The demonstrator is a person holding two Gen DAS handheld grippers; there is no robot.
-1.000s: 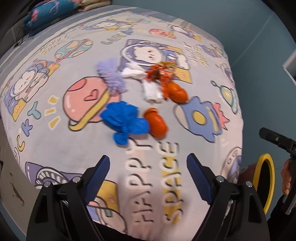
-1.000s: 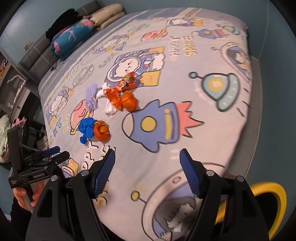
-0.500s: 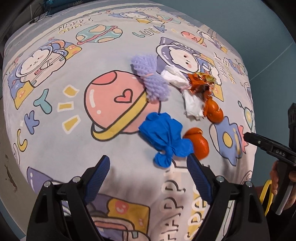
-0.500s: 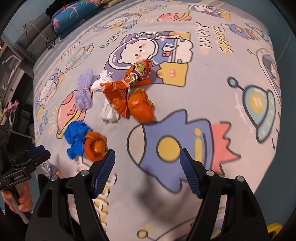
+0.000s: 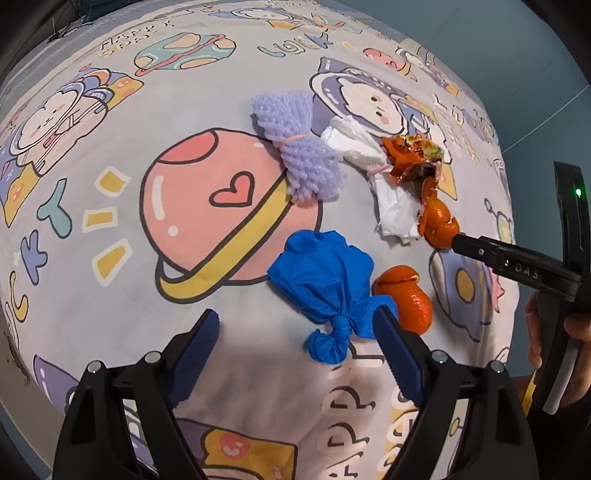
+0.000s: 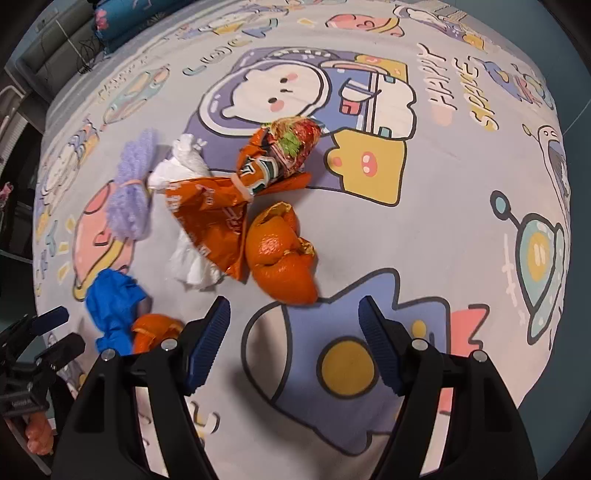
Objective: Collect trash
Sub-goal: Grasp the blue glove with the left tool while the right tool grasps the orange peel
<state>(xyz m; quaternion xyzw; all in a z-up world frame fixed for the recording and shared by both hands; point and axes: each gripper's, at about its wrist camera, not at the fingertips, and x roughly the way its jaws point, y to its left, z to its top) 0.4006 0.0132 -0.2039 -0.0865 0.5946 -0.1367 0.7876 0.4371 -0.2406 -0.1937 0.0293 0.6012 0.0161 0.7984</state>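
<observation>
Trash lies on a cartoon bedspread. A knotted blue bag lies just ahead of my open, empty left gripper, with an orange peel on its right. Farther off are a purple foam net, white tissue, an orange snack wrapper and a second peel. In the right wrist view my open, empty right gripper hovers just before that larger peel, beside the wrapper, tissue, net, blue bag and smaller peel.
The right gripper's black finger reaches in from the right of the left wrist view. The left gripper shows at the right wrist view's left edge. A blue patterned pillow lies at the bed's far end. The bed edge drops off at right.
Both grippers have moved in closer over the bed toward the trash; the left is now right at the blue bag, the right at the larger orange peel. Jaws stay open.
</observation>
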